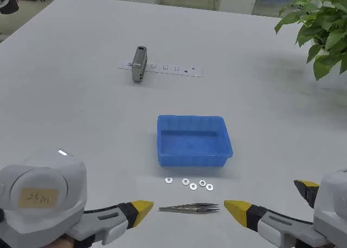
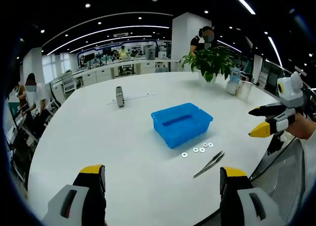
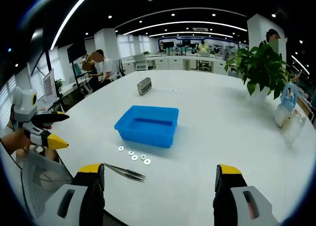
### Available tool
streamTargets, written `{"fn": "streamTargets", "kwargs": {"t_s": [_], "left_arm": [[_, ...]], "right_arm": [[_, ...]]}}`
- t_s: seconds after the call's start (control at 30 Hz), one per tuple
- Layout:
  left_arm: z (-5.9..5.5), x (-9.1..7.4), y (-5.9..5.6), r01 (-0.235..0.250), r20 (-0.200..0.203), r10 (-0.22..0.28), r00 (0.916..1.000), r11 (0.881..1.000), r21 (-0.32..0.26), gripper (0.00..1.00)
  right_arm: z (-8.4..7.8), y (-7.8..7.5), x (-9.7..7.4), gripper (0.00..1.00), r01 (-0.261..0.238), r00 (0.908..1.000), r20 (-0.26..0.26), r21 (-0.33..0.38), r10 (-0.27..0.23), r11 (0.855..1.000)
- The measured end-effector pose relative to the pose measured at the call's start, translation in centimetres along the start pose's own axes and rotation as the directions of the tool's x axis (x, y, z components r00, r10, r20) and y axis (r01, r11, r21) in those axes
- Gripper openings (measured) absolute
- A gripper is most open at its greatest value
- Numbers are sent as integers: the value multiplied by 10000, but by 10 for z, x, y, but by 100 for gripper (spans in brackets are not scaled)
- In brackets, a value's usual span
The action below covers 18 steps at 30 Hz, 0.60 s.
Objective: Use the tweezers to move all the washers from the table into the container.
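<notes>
1. Gripper state. My left gripper has its jaws spread wide and grips nothing. My right gripper is in the same condition, wide apart and empty.

2. Surface. The work lies on a large white table with a rounded edge.

3. Task items.
- The tweezers lie flat near my edge of the table, between the yellow tips of both grippers and touched by neither.
- Five washers sit in a short row on the table just beyond the tweezers, between them and the blue container.
- The container stands upright, apart from the washers.

4. Other items. A grey block rests at one end of a white strip well beyond the container. A potted plant stands at the far right.

5. View differences.
- The gripper views add the room: an open office with ceiling lights, white pillars and people at desks.
- The left gripper view takes in my right gripper at its right edge; the right gripper view takes in my left gripper at its left edge.
- The right gripper view shows a blue-handled vessel beside the plant.
</notes>
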<state>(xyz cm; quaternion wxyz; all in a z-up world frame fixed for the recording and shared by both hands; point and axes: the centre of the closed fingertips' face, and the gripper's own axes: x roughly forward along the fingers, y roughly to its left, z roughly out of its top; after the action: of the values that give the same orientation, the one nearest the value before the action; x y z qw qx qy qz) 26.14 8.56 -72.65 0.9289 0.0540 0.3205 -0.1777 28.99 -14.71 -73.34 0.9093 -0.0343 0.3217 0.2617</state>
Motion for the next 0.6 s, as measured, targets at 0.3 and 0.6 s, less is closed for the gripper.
{"fn": "streamTargets", "kwargs": {"t_s": [0.3,0.6], "left_arm": [[-2,3,-2,58,-141,-57,9999,9999,108,100],[-3,5,-1,46,-188,-43,9998,9998,174,100]], "right_arm": [[-1,1,2,91,-31,10000,-51,-29,31,10000],[-4,0,3,91,-18,9999,-158,-59,17,10000]]}}
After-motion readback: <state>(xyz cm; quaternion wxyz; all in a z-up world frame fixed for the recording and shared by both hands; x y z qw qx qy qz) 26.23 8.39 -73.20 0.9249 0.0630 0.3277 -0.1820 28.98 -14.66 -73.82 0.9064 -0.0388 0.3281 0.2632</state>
